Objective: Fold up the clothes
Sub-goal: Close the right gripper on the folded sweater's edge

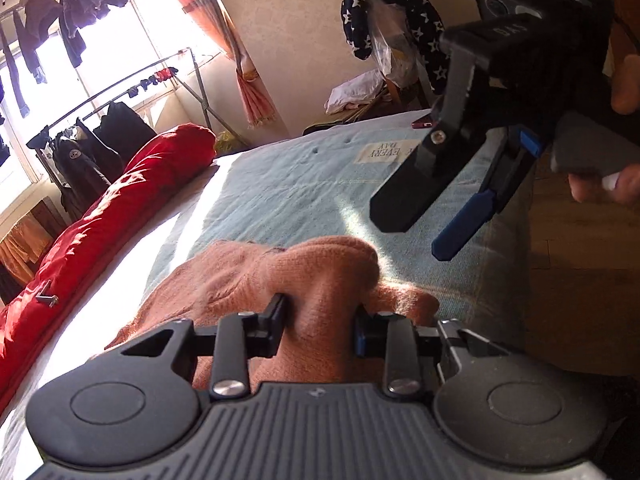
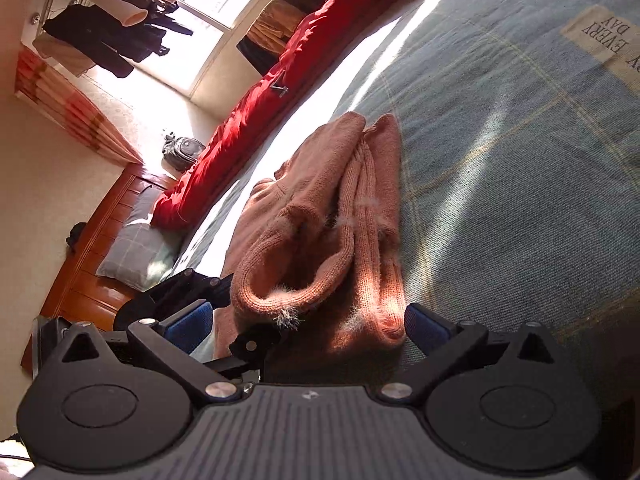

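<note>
A salmon-pink knit sweater [image 1: 248, 280] lies bunched on the light blue bed cover [image 1: 288, 184]. My left gripper [image 1: 320, 316] is shut on a thick fold of the sweater and lifts it a little. My right gripper [image 1: 424, 220] hangs open and empty above the bed, just right of the sweater. In the right wrist view the sweater [image 2: 332, 208] lies folded lengthwise, a ribbed cuff opening toward me, and my right gripper [image 2: 308, 324] is open wide around its near end. The left gripper's black frame [image 2: 180, 292] shows at the sweater's left.
A red duvet [image 1: 100, 216] lies rolled along the bed's left side, a pillow [image 2: 136, 248] near the wooden headboard. A clothes rack [image 1: 100, 128] with dark jackets stands by the bright window. A star-patterned cushion [image 1: 392, 20] and piled items sit beyond the bed.
</note>
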The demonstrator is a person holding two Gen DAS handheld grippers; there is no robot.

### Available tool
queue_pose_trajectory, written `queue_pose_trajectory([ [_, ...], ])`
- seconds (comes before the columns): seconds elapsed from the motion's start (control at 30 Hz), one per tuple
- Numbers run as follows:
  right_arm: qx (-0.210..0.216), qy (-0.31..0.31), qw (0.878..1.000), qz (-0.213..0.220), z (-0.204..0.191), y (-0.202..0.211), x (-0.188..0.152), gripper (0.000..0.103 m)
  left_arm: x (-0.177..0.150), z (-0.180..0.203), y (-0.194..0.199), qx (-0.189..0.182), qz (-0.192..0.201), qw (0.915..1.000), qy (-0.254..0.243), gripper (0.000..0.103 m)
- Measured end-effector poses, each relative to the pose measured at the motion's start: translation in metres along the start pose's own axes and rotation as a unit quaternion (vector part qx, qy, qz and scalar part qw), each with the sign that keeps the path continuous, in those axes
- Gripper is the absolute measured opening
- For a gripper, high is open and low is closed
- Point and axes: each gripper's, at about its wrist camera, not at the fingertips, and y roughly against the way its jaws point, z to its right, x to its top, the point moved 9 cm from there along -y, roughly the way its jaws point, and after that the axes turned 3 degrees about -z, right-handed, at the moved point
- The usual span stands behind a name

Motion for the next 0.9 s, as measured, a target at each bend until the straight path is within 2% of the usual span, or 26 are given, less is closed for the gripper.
queue_pose_trajectory([
  [0.03,0.008,0.001,1.000,0.002,-0.002,0.002,0.001,0.103,0.001,-0.004,0.004,0.005,0.005,1.0000,0.005,0.020],
  [0.23,0.077,-0.018,0.997,0.004,-0.016,-0.006,0.020,0.103,0.005,-0.006,0.017,0.009,0.022,0.9996,0.016,0.020],
  [0.47,0.118,-0.087,0.988,-0.037,-0.006,-0.057,0.047,0.103,0.002,0.000,0.015,-0.002,0.025,0.9995,0.019,0.020],
  [0.63,0.106,-0.085,0.989,-0.055,-0.004,-0.090,0.069,0.103,-0.003,0.004,0.011,-0.022,0.025,0.9995,0.001,0.021],
  [0.77,0.086,-0.074,0.989,-0.092,-0.004,-0.115,0.084,0.103,-0.010,0.007,0.006,-0.041,0.025,0.9988,-0.009,0.025],
  [0.9,0.086,-0.065,0.986,-0.129,0.000,-0.128,0.082,0.103,-0.018,0.008,0.007,-0.063,0.027,0.9976,-0.012,0.025],
])
